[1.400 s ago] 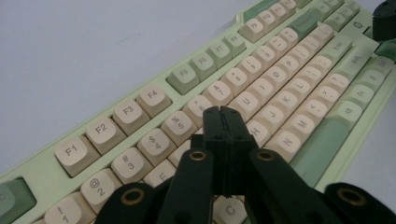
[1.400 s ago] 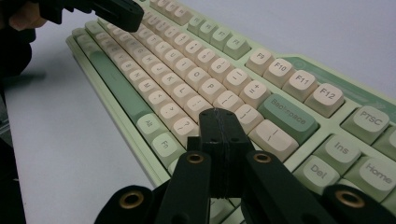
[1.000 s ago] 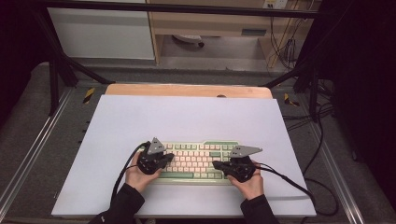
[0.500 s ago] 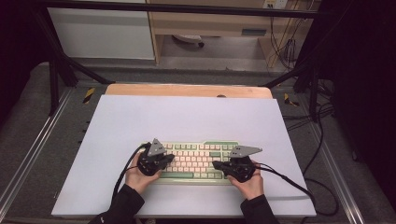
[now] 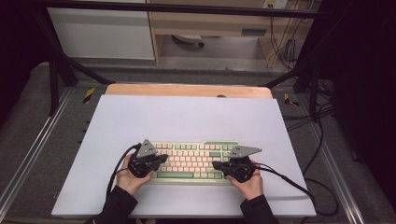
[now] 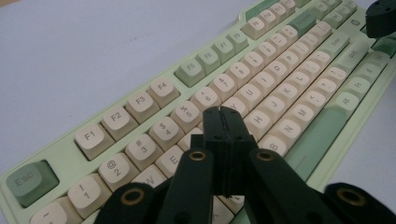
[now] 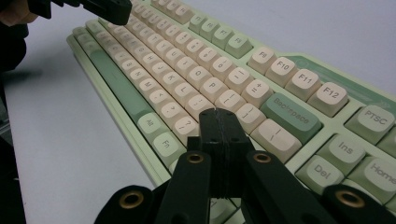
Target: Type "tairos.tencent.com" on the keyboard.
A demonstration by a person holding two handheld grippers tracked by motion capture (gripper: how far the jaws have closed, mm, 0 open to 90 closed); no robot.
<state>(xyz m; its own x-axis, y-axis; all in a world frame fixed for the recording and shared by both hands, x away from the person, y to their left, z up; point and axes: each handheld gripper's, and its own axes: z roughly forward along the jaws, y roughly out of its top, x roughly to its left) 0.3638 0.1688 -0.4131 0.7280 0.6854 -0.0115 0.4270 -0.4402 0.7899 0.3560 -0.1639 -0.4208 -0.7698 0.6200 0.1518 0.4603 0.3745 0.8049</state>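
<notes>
A pale green keyboard (image 5: pixel 194 161) with cream keys lies on the near half of a white mat (image 5: pixel 187 116). My left gripper (image 5: pixel 163 159) hovers over its left end, jaws shut with nothing between them, tips above the upper letter rows (image 6: pixel 223 113). My right gripper (image 5: pixel 216 165) is over the right end, also shut and empty, tips just above the keys near Backspace (image 7: pixel 217 114). Both point inward toward each other. The left gripper view shows the keyboard (image 6: pixel 280 60) and the right gripper's tip (image 6: pixel 380 18). In the right gripper view, the left gripper (image 7: pixel 107 9) is above the keyboard's (image 7: pixel 187 56) far end.
The mat covers a wooden table whose far edge (image 5: pixel 187 90) shows. Black cables (image 5: pixel 299 182) trail from the right gripper off the mat's right side. Metal frame rails (image 5: pixel 28 154) run along both sides. The mat's far half is bare.
My left gripper has shifted slightly to the left over the keyboard. The right gripper has kept still. Both stay shut.
</notes>
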